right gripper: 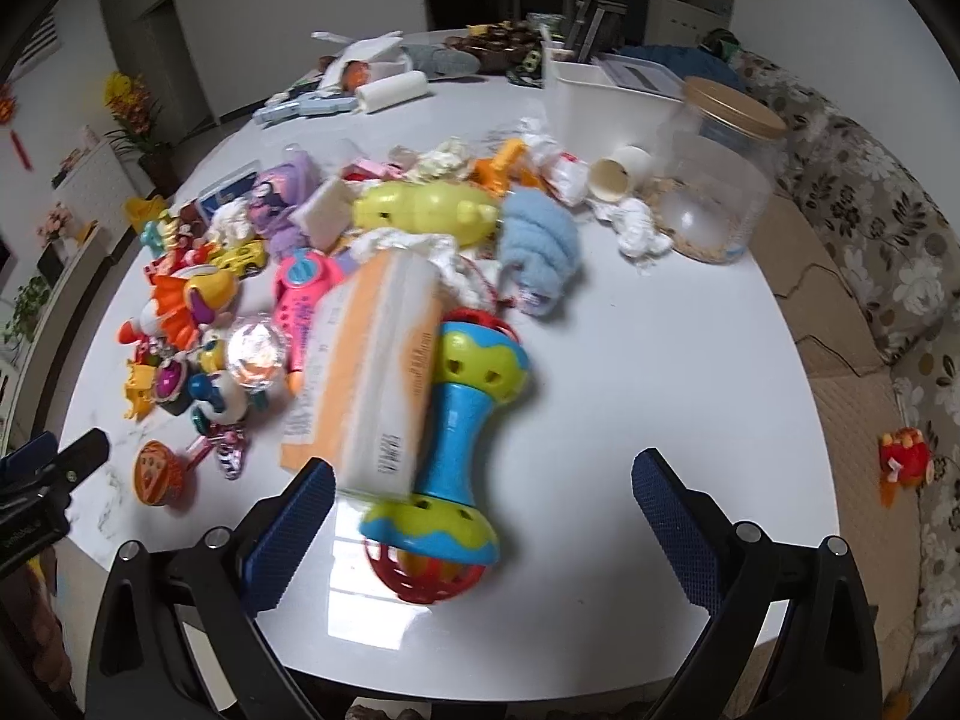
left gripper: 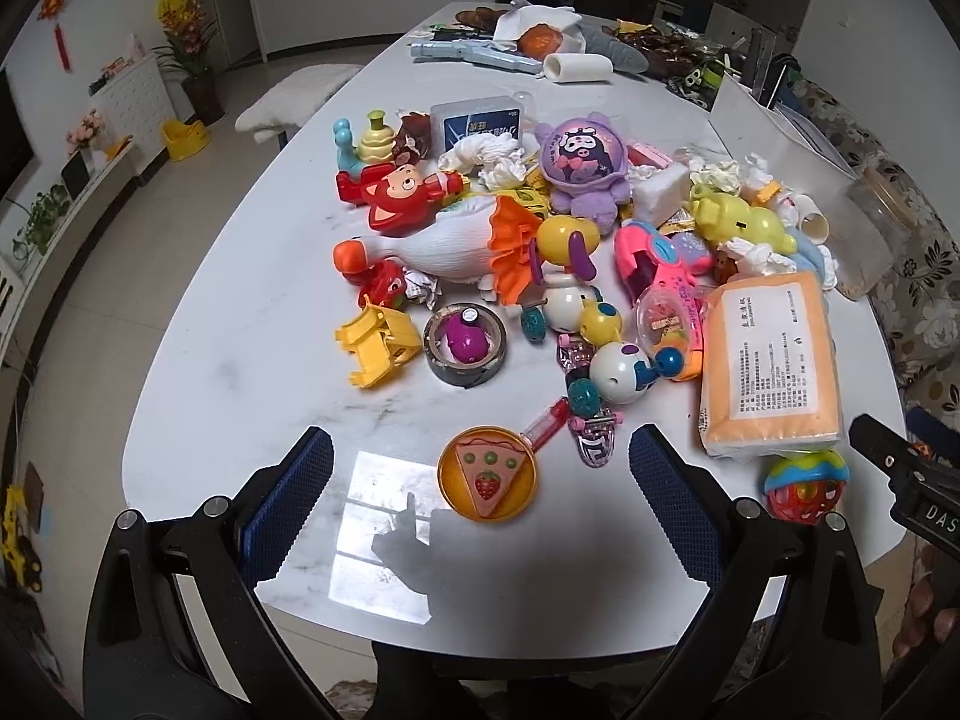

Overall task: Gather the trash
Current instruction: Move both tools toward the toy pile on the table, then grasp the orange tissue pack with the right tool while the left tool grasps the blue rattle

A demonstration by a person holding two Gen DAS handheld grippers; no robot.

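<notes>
**Trash Collection: Hazards and Clearance**

Left gripper (left gripper: 480, 504) and right gripper (right gripper: 483, 525): jaws spread wide, both empty, hovering over the near table (left gripper: 252, 312) edge.

Trash location: crumpled tissues (left gripper: 501, 165) lie mid-pile among toys; more tissues (right gripper: 642, 228) sit beside the jar (right gripper: 714, 180), next to a paper cup (right gripper: 618, 177).

Risk: reaching into the pile may snag toys or roll the rattle (right gripper: 456, 444) off the near edge.

Clearance: open tabletop lies right of the rattle, giving the right gripper a free path to the jar-side tissues.
</notes>
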